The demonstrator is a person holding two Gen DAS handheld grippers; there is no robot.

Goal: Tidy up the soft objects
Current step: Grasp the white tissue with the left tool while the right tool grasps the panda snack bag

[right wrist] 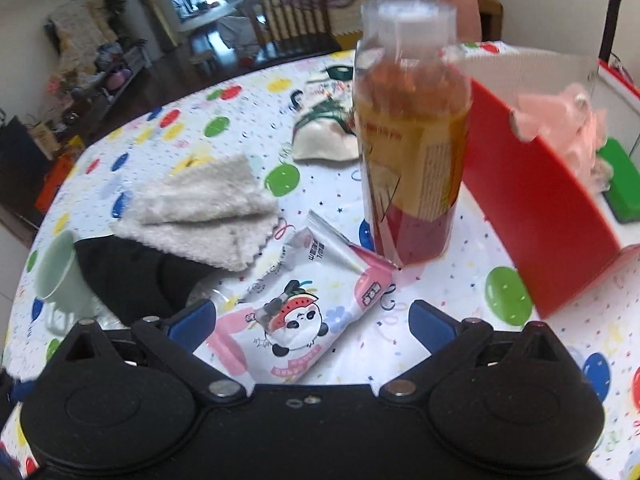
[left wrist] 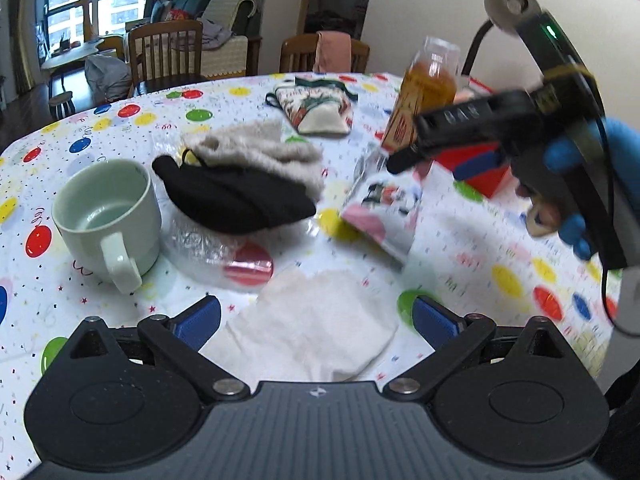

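We hold both tongs wide open over a counter (left wrist: 460, 236) covered in a balloon-print cloth, neither gripping anything. Our left tongs (left wrist: 316, 320) hover above a white towel (left wrist: 316, 332) lying flat at the near edge, its blue fingers (left wrist: 200, 318) spread to either side of it. Our right tongs (right wrist: 312, 322) sit above a panda-print snack packet (right wrist: 304, 312), which lies between the spread fingers (right wrist: 430, 324) just in front of an upright bottle of amber drink (right wrist: 412, 136). Beyond the white towel, a black cloth (left wrist: 236, 196) rests against a fluffy beige towel (left wrist: 256, 148), with crinkled clear plastic (left wrist: 208, 248) under its near edge and a pale green mug (left wrist: 108, 216) standing to the left. A printed fabric pouch (left wrist: 320, 108) lies farther back. To the right of the bottle stands a red box (right wrist: 532, 208) holding a pink fluffy item (right wrist: 568, 128) and something green (right wrist: 622, 184).
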